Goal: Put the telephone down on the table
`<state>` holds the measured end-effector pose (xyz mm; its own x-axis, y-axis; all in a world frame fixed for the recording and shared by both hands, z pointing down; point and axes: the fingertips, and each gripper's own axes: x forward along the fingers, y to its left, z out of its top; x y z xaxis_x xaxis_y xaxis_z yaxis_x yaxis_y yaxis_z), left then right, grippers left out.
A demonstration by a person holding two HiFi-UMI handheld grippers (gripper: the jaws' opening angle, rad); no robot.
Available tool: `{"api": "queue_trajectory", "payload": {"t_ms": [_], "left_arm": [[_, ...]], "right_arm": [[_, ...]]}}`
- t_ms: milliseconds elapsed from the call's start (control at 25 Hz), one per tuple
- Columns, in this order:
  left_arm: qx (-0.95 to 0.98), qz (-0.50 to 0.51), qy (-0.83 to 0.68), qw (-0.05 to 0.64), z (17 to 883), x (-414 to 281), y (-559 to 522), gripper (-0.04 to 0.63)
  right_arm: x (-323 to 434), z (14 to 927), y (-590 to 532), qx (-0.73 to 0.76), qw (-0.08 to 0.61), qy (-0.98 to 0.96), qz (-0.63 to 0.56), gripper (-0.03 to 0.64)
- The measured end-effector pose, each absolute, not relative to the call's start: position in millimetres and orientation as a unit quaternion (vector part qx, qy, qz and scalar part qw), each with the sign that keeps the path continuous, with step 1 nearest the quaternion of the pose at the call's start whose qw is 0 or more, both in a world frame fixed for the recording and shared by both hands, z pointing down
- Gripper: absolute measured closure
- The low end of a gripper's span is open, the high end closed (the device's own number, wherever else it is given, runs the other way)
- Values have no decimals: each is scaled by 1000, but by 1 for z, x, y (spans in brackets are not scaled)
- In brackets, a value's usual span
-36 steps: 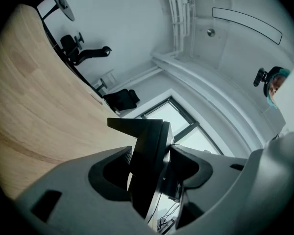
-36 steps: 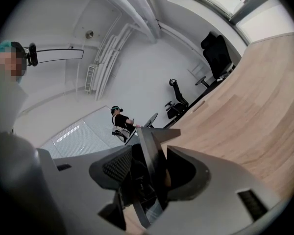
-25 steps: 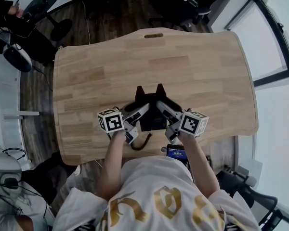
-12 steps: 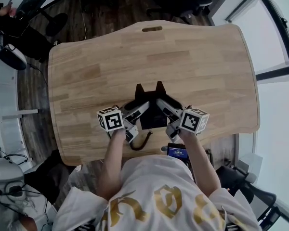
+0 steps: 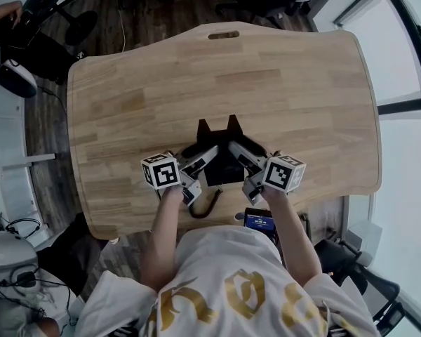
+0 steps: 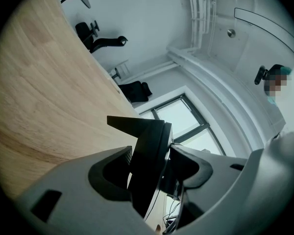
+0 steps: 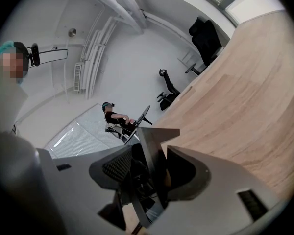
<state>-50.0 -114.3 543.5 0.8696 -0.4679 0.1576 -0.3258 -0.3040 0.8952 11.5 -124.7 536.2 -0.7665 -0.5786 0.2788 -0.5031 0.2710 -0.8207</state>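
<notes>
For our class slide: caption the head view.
Left gripper and right gripper clamp the black telephone over the wooden table.

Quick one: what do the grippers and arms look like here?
Both the left gripper and right gripper: pale grey moulded jaws, dark ribbed pads, each carrying a white cube with black square markers. Person wears a white short-sleeved T-shirt with gold print.
</notes>
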Motion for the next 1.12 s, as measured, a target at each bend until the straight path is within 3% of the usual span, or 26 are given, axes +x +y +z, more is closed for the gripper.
{"api": "queue_trajectory", "payload": {"t_ms": [1120], "left_arm": [[784, -55, -260, 561, 571, -50, -139, 370]], "right_arm": [[12, 566, -150, -336, 33, 784, -521, 400]]}}
